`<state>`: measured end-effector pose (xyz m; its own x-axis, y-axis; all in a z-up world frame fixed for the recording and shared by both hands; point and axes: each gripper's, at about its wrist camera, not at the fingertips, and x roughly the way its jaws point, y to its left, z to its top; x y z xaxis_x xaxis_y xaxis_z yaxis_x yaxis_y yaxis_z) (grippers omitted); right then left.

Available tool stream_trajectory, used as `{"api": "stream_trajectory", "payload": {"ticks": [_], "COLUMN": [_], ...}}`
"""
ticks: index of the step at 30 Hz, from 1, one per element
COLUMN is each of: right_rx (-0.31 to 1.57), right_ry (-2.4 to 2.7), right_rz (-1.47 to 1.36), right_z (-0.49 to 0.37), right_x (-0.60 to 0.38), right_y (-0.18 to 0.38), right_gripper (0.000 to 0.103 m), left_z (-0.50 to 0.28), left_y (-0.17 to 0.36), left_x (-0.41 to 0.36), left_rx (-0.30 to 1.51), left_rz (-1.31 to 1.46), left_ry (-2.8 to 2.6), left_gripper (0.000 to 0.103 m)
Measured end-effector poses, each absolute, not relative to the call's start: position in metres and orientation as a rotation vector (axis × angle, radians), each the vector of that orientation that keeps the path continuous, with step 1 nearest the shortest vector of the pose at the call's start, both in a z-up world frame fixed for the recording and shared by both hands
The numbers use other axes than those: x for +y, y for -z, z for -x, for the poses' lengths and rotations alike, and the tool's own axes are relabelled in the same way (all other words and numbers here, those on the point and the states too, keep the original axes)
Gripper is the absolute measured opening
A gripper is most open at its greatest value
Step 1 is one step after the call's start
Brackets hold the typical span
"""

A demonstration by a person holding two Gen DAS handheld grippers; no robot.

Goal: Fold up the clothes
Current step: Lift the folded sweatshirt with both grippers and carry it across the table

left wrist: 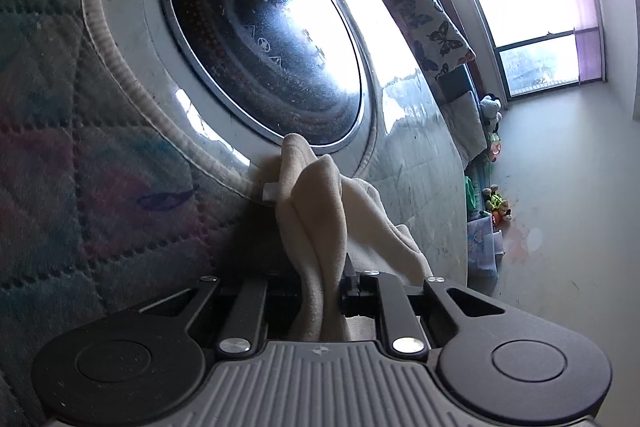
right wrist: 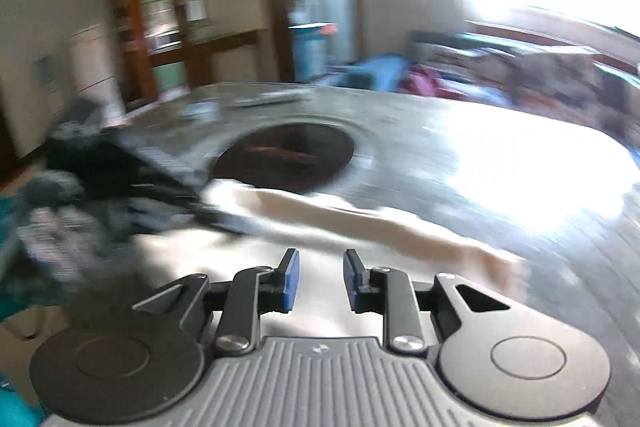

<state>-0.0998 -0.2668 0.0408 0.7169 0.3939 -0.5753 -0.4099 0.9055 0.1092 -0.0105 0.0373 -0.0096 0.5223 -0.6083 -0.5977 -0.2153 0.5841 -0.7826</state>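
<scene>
Cream garment [left wrist: 320, 211] bunched in left hand-held gripper [left wrist: 316, 283], lifted off glossy worktop [left wrist: 420, 155]; rest trails across it. Right hand-held gripper [right wrist: 318, 279] gapes, empty. Risk: bunched pinch slips, w/ fold going crooked.

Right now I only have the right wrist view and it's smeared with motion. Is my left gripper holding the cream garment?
Observer: Yes. In the left wrist view the left gripper is shut on the cream garment, which bunches up between its fingers.
Operator: Where is that bunch relative to the table's dark round inset?
Observer: It sits at the near rim of the dark glass inset, partly overlapping it.
Operator: Anything beside it on that side?
Observer: A quilted star-patterned cloth covers the table edge left of the inset.
Operator: And my right gripper?
Observer: The right gripper is open, empty.
</scene>
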Motion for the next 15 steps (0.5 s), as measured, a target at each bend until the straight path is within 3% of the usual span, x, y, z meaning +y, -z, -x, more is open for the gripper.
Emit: {"api": "stream_trajectory", "payload": {"ticks": [4, 15], "right_rx": [0.638, 0.671], "right_ry": [-0.31, -0.2], "right_rz": [-0.047, -0.276], "right_z": [0.09, 0.064], "right_x": [-0.308, -0.368], "right_y": [-0.027, 0.012], "right_gripper": [0.036, 0.04], "left_z": [0.008, 0.004], "left_y": [0.006, -0.002], "left_x": [0.031, 0.018], "left_rx": [1.025, 1.015], "left_rz": [0.924, 0.851], "left_ry": [0.279, 0.278], "left_gripper": [0.017, 0.017]}}
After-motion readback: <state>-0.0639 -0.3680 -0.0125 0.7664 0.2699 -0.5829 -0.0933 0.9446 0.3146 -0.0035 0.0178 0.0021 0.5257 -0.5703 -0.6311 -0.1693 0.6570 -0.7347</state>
